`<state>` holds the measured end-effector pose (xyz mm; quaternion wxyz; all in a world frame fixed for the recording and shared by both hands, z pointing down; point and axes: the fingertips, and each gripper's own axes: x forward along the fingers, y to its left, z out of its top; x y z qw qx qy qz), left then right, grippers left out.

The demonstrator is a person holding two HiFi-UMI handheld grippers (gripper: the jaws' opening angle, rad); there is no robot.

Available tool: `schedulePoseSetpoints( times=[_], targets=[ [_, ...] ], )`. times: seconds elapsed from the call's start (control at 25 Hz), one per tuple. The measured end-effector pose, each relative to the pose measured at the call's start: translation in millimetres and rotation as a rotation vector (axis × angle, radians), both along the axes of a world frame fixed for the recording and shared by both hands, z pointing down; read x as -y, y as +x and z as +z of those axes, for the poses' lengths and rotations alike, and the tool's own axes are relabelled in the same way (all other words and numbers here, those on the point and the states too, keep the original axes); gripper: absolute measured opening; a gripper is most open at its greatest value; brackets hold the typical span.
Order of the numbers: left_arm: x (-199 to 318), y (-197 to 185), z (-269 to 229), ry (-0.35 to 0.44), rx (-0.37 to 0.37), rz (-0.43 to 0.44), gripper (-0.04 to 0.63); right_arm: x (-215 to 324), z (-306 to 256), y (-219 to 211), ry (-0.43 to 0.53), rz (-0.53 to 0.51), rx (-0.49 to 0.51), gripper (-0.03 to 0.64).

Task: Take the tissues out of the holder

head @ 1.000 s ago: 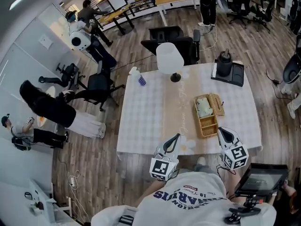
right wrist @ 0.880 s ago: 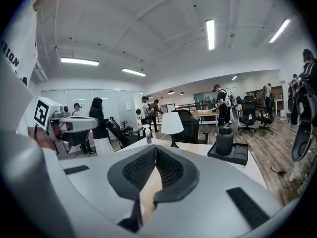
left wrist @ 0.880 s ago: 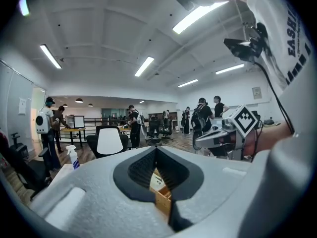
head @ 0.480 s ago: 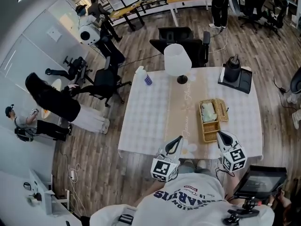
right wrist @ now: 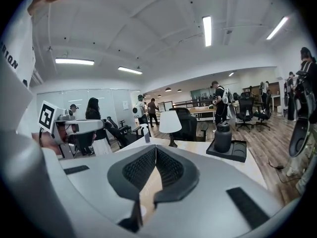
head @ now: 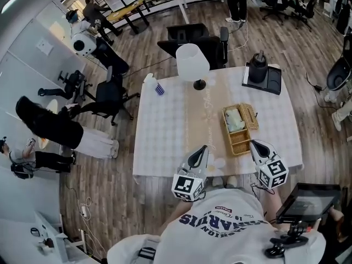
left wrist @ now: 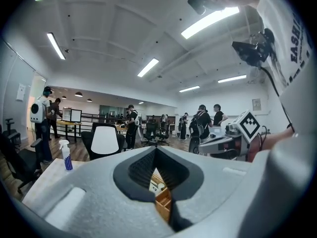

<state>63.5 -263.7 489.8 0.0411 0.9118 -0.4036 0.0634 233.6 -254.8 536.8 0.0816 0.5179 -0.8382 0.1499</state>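
A wicker holder (head: 240, 139) lies on the white table (head: 165, 136), right of the beige runner. A pale pack of tissues (head: 235, 120) fills its far half. My left gripper (head: 205, 147) is shut and empty above the table's near edge, left of the holder. Shut and empty too, my right gripper (head: 253, 143) hovers just past the holder's near right corner. In the left gripper view the closed jaws of the left gripper (left wrist: 155, 148) frame a strip of the holder (left wrist: 162, 203). The right gripper view shows the right gripper (right wrist: 155, 148) closed, pointing along the table.
A white lamp (head: 192, 65) stands at the table's far middle, a spray bottle (head: 154, 84) at the far left corner, and a black bottle (head: 257, 67) on a dark tray (head: 273, 80) at the far right. Office chairs (head: 192, 37) stand behind; people are at the left.
Both grippers have edged forward over the table's near edge, closer to the holder. Both stay shut. The head view has shifted a little.
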Motion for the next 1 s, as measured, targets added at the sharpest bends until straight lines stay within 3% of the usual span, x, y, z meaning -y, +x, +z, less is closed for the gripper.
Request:
schedulePoseSetpoints(
  times=[0.48, 0.72, 0.84, 1.0],
  targets=[
    [-3.8, -16.9, 1.8, -0.002, -0.011, 0.000, 0.005, 16.3, 9.4, -13.7, -0.062, 0.003, -0.073, 0.009],
    [-5.4, -30.6, -0.8, 0.020, -0.020, -0.014, 0.005, 35.9, 23.9, -18.3, -0.116, -0.052, -0.211, 0.023],
    [-6.1, -40.9, -1.0, 0.015, -0.029, -0.022, 0.005, 51.9, 40.4, -23.0, -0.176, -0.110, -0.332, 0.139],
    [-8.0, -53.2, 7.0, 0.003, -0.034, -0.035, 0.005, 75.1, 66.7, -22.3, -0.235, -0.137, -0.447, 0.204]
  ],
)
